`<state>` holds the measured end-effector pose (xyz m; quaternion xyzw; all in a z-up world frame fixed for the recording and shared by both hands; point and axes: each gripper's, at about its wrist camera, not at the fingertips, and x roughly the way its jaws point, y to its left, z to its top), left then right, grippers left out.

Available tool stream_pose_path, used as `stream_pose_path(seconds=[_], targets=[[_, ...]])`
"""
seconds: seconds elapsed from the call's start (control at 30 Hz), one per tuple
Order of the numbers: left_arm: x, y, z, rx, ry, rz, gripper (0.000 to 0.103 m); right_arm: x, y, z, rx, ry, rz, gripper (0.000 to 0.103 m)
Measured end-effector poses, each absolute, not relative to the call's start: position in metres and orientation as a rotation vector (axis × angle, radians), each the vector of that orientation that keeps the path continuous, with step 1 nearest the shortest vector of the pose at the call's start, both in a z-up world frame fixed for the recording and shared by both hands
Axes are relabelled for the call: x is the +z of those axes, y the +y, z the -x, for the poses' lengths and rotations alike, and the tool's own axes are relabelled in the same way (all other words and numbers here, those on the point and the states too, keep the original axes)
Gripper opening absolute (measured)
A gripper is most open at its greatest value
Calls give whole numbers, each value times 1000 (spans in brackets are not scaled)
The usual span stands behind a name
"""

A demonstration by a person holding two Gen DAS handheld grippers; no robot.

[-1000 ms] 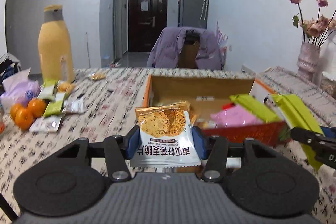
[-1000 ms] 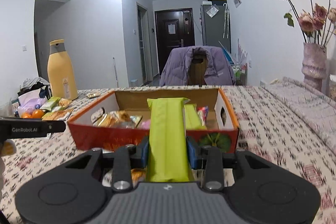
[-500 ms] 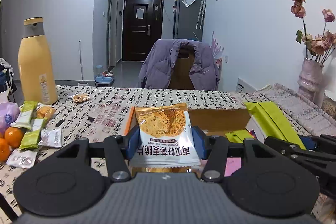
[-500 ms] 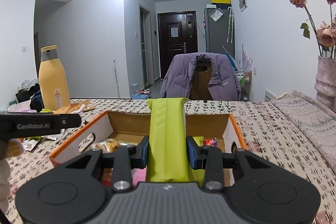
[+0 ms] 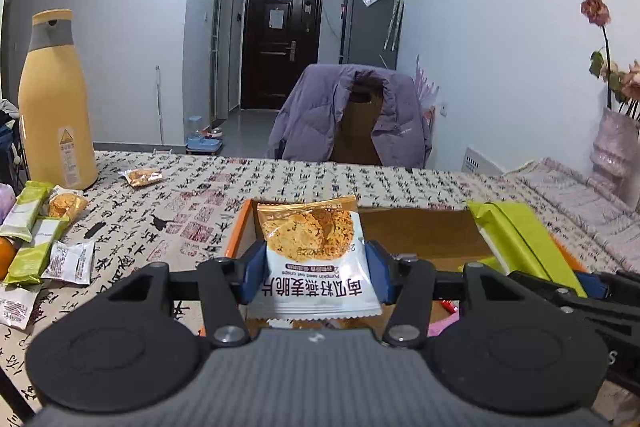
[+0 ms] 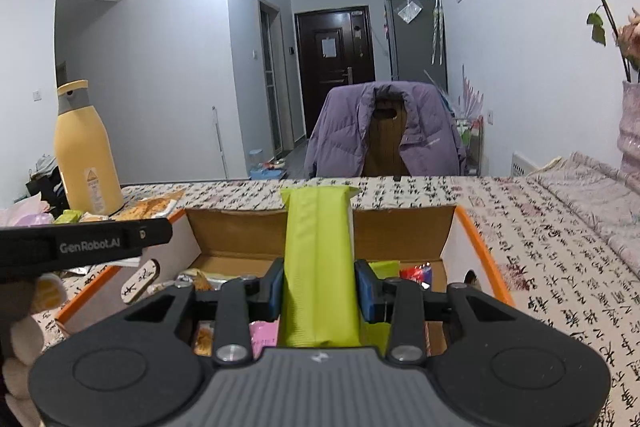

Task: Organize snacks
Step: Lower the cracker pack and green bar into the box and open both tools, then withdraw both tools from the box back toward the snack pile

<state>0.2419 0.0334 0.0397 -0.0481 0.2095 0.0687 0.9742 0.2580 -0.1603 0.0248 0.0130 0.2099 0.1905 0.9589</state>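
Step in hand: both packets are being carried over the open cardboard box (image 6: 400,231); my guess is the drop comes next.
Left tool (image 5: 316,267): clamped on the oat crisp packet (image 5: 316,255), which stands upright between the blue pads with its printed face to the camera and upside down.
Right tool (image 6: 318,287): closed on the long green packet (image 6: 318,259), gripped low on its length, most of it sticking up and forward.
Where they hang: each packet is above the near part of the box, over snacks already lying inside; the green one is right of the crisp packet, the two tools close side by side.
Doing it well: lower each one until it is inside the walls before letting go, so neither catches on the orange rim (image 6: 476,239).
Green packet: tip it flat beside the other green packet (image 6: 384,267) at the back, rather than dropping it on end.
Crisp packet: handle softly; the contents look brittle.
Watch: the tools are near enough to knock together, so release one at a time.
Left to do: loose packets (image 5: 36,227) lie on the counter (image 5: 280,179) near the yellow bottle (image 5: 54,103).
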Motion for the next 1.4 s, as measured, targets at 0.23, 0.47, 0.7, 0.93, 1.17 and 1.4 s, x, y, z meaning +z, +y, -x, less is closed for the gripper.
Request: stream_pose_path(seconds=[0.23,0.47,0.7,0.93,1.17,1.4], targets=[[36,41,-239,137,413,113,63,19,-164,-256,371,454,-33,38],[43,44,-225,163,327,126,103,19,-173,-252,340,431,-62,103],[44,44,-224,166,324,128,103,18,-174,-254,323,431,-64,103],[48,42,-221,167,307,127,103,25,-174,-249,328,412,-54,103],[61,43,-207,194,294,139,103,42,-175,-233,341,379,-35,103],[68,40,-178,192,293,121,103,50,-182,-208,352,376,-32,103]])
